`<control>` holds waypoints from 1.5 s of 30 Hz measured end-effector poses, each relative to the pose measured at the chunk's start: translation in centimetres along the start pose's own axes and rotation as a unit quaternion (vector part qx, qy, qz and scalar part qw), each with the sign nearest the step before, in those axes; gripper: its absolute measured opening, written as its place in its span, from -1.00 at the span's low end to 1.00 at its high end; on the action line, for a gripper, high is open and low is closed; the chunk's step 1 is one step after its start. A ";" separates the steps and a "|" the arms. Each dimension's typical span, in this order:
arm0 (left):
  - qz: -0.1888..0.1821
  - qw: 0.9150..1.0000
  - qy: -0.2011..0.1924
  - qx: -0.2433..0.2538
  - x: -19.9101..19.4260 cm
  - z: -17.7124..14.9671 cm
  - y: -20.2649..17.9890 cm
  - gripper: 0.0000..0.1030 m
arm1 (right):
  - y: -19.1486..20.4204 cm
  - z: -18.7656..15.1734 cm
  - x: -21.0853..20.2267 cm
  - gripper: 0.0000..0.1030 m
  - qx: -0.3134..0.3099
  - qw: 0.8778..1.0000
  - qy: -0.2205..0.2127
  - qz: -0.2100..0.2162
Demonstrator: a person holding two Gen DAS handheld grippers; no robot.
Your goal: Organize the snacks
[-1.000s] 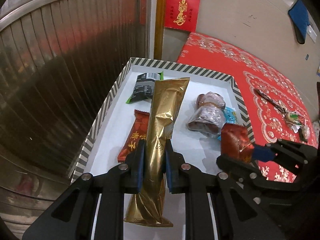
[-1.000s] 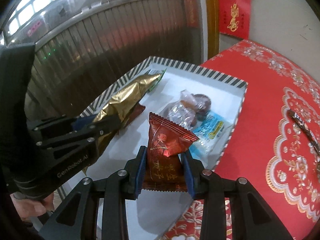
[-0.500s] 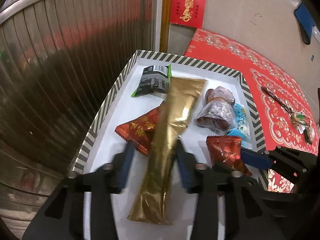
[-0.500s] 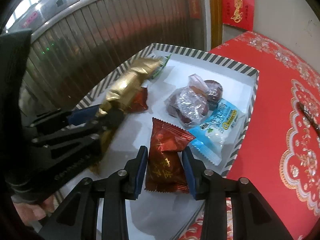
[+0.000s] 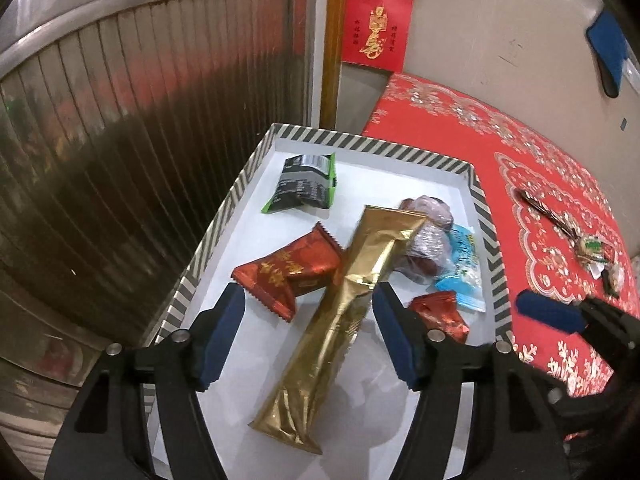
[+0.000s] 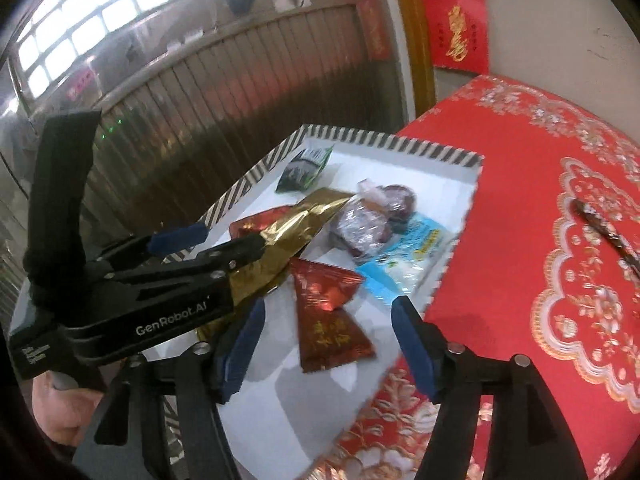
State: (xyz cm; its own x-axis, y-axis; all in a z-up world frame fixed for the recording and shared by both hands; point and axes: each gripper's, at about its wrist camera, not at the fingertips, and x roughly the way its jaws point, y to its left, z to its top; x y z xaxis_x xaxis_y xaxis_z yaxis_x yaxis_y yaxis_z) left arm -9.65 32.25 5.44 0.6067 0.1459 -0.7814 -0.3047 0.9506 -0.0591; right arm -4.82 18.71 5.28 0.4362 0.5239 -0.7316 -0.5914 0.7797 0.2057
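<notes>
I see the table [image 5: 460,148] under its red patterned cloth, a striped-rim tray [image 5: 256,164] at its left edge, keys [image 5: 592,246] near the right edge.

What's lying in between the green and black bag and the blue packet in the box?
The top of the long gold packet and a clear-wrapped dark snack lie between the green and black bag and the blue packet, in the left wrist view.

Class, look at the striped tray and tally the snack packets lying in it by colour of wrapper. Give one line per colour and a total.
Red packets: 2
Gold packet: 1
Black-and-green packet: 1
Light blue packet: 1
Clear-wrapped dark snacks: 1 bundle
Total in the striped tray: 6
</notes>
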 end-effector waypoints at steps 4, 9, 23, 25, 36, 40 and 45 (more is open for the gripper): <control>-0.008 1.000 -0.004 0.009 -0.6 0.1 -1.3 0.28 | -1.8 -0.4 -1.6 0.42 0.016 1.000 -0.012 -0.011; -0.021 1.000 -0.001 0.019 -0.9 0.1 -3.2 0.28 | -4.0 -1.2 -2.7 0.47 0.040 0.999 -0.018 -0.027; -0.087 0.993 0.031 0.078 -0.8 0.1 -12.8 0.44 | -12.7 -5.6 -6.7 0.49 0.121 0.989 -0.029 -0.074; -0.098 0.991 0.035 0.089 -0.9 0.3 -14.6 0.44 | -14.5 -6.4 -7.7 0.49 0.137 0.986 -0.033 -0.084; -0.152 0.977 0.063 0.139 -0.8 1.5 -24.4 0.44 | -23.3 -10.5 -14.5 0.50 0.205 0.963 -0.058 -0.166; -0.156 0.974 0.066 0.151 -0.4 1.5 -27.4 0.44 | -25.5 -11.7 -16.6 0.54 0.219 0.955 -0.063 -0.188; -0.153 0.972 0.062 0.168 -0.1 1.2 -30.4 0.44 | -27.0 -12.9 -17.6 0.54 0.231 0.951 -0.065 -0.196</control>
State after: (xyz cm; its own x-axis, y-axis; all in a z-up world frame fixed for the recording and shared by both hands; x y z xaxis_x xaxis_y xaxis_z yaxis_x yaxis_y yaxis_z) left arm 0.37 3.64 8.06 0.5322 -0.1723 -0.8289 0.1465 0.9830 -0.1103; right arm -5.24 -15.96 4.20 0.6599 0.1774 -0.7301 -0.0180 0.9752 0.2207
